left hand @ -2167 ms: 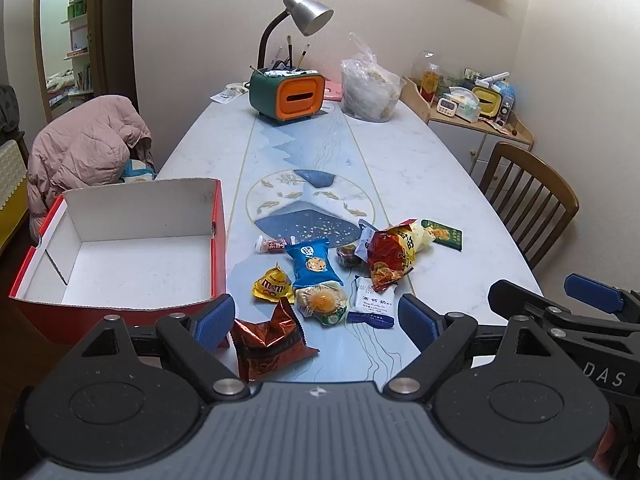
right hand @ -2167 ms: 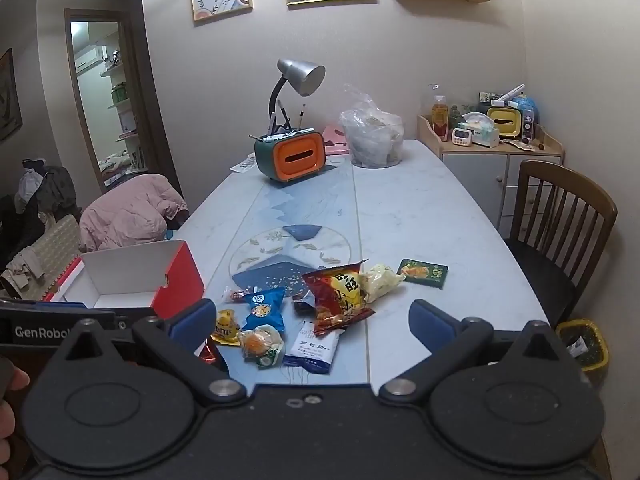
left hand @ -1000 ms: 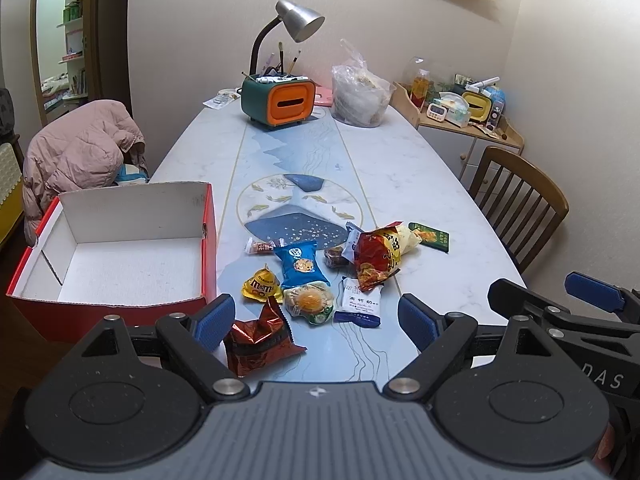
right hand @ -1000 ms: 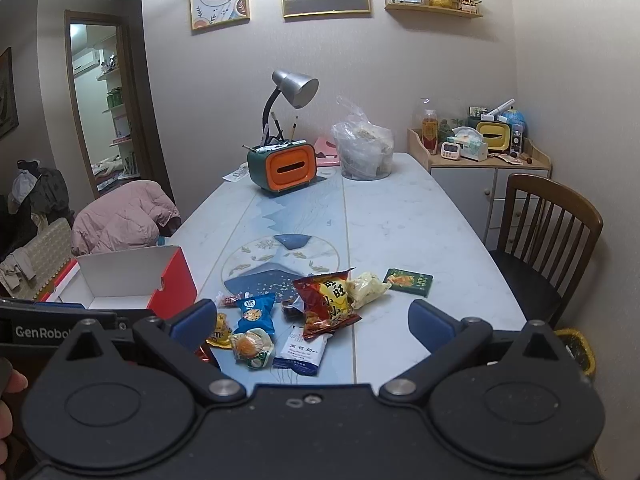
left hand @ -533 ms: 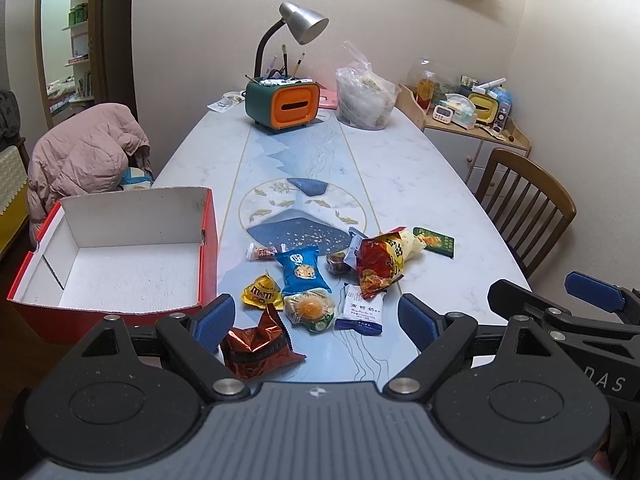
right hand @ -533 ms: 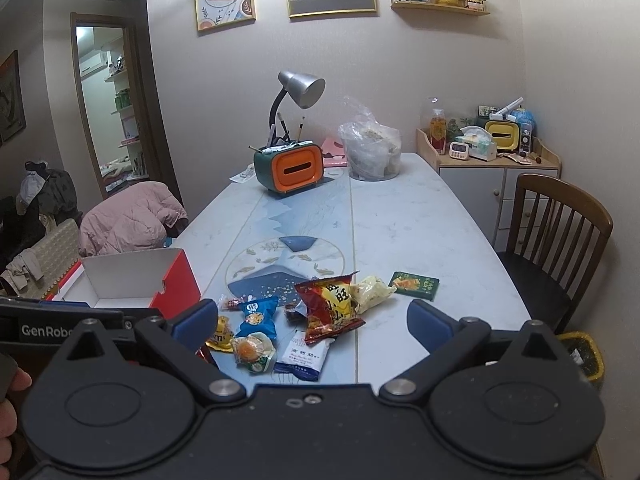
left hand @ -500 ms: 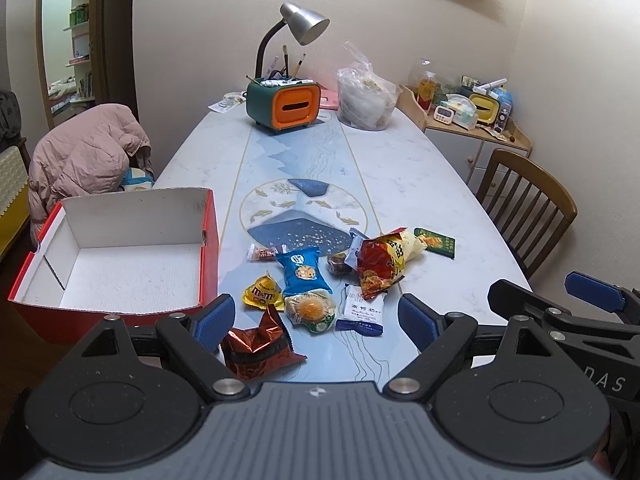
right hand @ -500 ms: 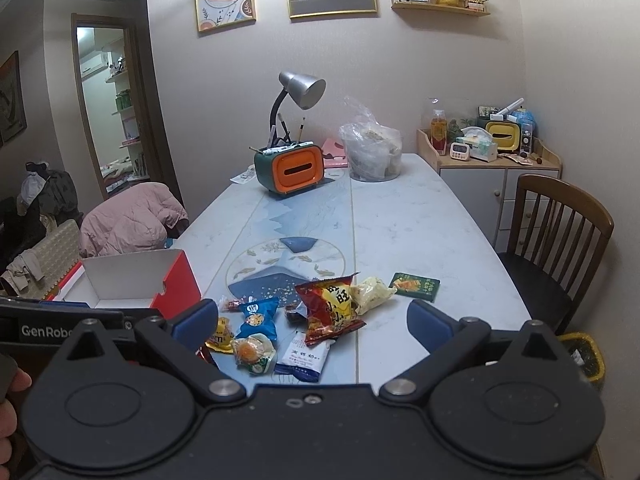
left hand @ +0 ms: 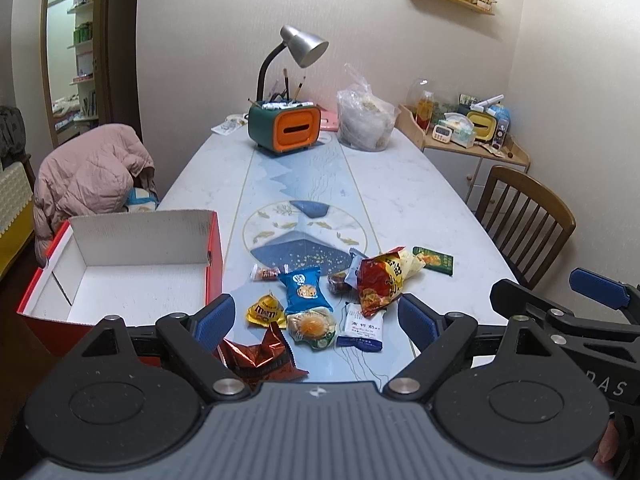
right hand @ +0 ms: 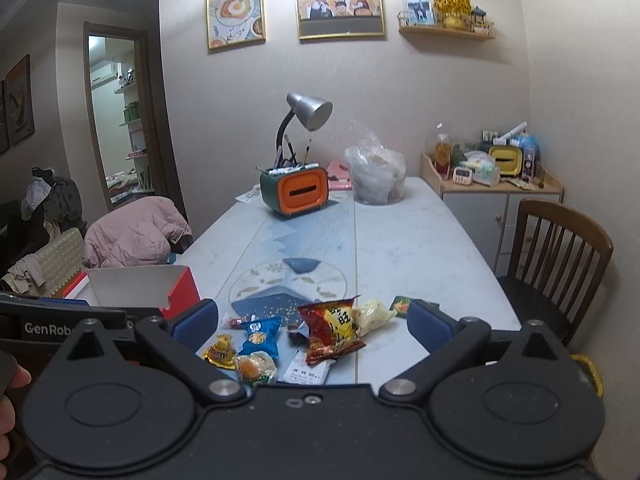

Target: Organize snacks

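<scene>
Several snack packets lie in a loose pile at the near end of the table: a red chip bag [left hand: 378, 280], a blue packet [left hand: 304, 290], a yellow M&M's bag [left hand: 267, 311], a white-and-blue packet [left hand: 362, 328], a brown foil bag [left hand: 260, 360] and a green packet [left hand: 434, 259]. An open, empty red box [left hand: 120, 276] stands left of them. My left gripper [left hand: 314, 322] is open and empty, held back from the pile. My right gripper [right hand: 312, 320] is open and empty, also short of the pile; the red chip bag [right hand: 330, 330] shows between its fingers.
An orange-and-green organiser with a desk lamp [left hand: 284, 132] and a clear plastic bag [left hand: 366, 124] stand at the far end of the table. A wooden chair [left hand: 524, 216] is on the right, and a pink jacket on a chair [left hand: 88, 176] is on the left.
Both grippers have tilted upward and drawn back a little, so more wall shows and the snacks sit lower in view. Nothing on the table has moved.
</scene>
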